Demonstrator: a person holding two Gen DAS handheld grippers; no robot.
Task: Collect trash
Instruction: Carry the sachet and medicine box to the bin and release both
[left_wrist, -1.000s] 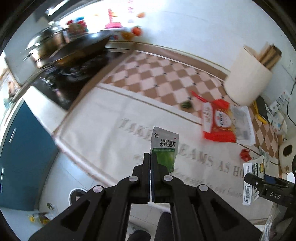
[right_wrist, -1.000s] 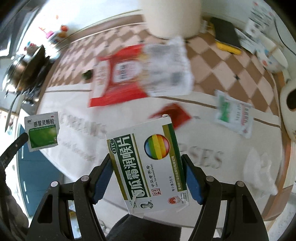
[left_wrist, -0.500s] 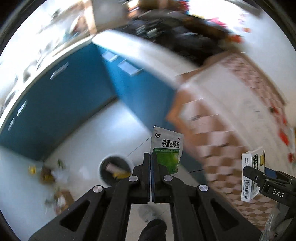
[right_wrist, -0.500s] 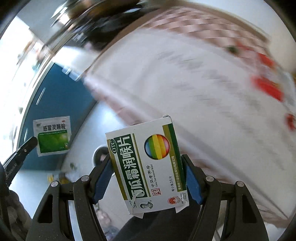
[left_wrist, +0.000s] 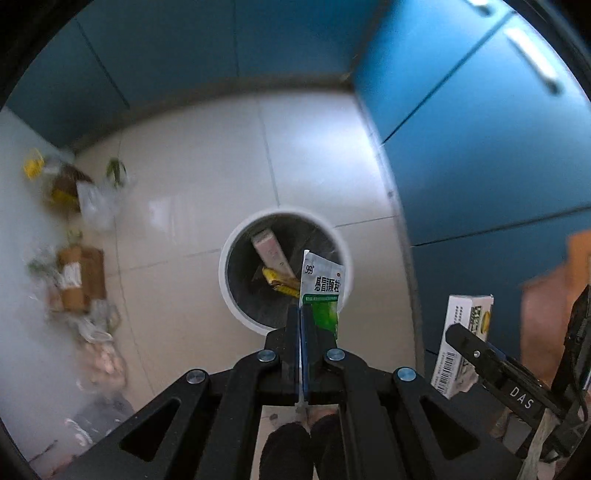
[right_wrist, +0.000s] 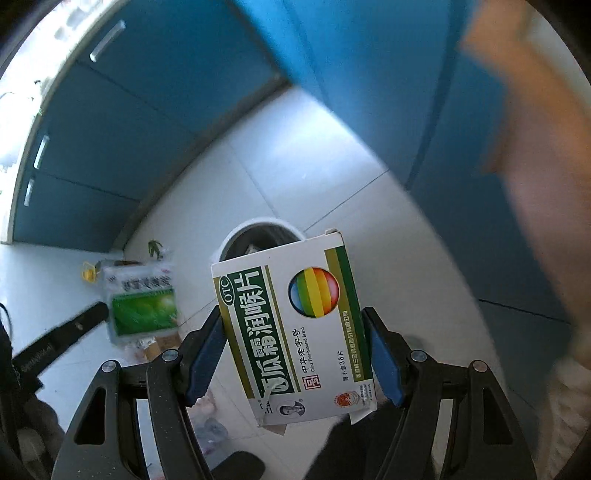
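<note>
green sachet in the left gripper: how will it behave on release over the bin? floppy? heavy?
The sachet looks thin and flat, pinched by one edge in the left gripper yet standing up, so probably fairly stiff for a foil pack. Likely light, so it may flutter rather than drop straight. It hangs over the near rim of the bin, so it could land on the edge.

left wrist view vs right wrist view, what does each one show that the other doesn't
Only the left wrist view shows inside the bin: a pale box and a yellow wrapper on the bottom. Only the right wrist view shows the medicine box's printed front with its rainbow circle, clamped in the right gripper. Both show the round white bin on the tiled floor, the blue cabinets, and the green sachet pinched in the shut left gripper.
</note>
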